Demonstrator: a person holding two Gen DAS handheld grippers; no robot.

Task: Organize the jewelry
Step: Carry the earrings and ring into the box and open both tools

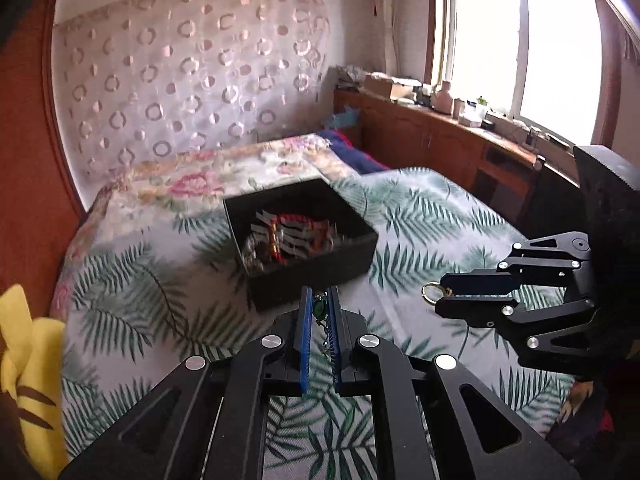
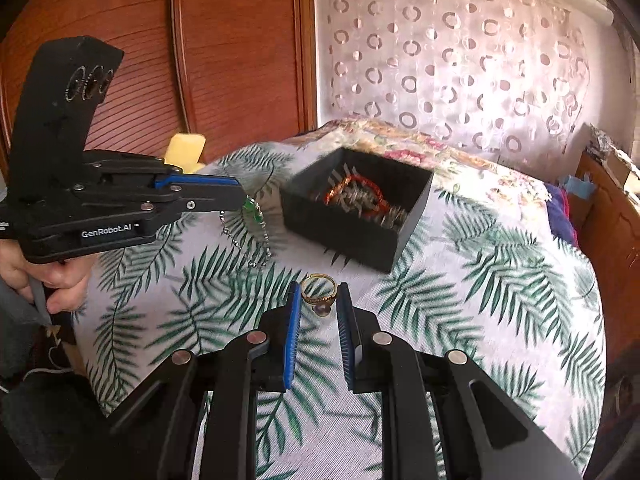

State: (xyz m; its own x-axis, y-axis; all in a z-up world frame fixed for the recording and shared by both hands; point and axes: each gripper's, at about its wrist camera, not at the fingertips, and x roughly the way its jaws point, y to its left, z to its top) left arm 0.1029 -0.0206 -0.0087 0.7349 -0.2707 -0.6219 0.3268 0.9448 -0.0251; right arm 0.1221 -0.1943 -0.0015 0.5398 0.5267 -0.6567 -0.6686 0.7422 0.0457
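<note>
left tongs point(image 2: 240, 196): matte black linkage arms, blue finger pads, silver round pivot screws, white "GenRobot.AI" label, three-lens black camera mast at upper left | right tongs point(image 2: 318, 300): same black-and-blue build | hand point(image 2: 48, 276): grey sleeve, lower left

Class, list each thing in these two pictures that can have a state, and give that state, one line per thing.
Black box: open, no lid, jewelry piled inside.
Green pendant necklace: pinched in the left gripper, chain dangling clear of the bed.
Gold ring: held between the fingers of the right gripper, lifted off the bed.
Left gripper: shut on the necklace.
Right gripper: shut on the ring.
</note>
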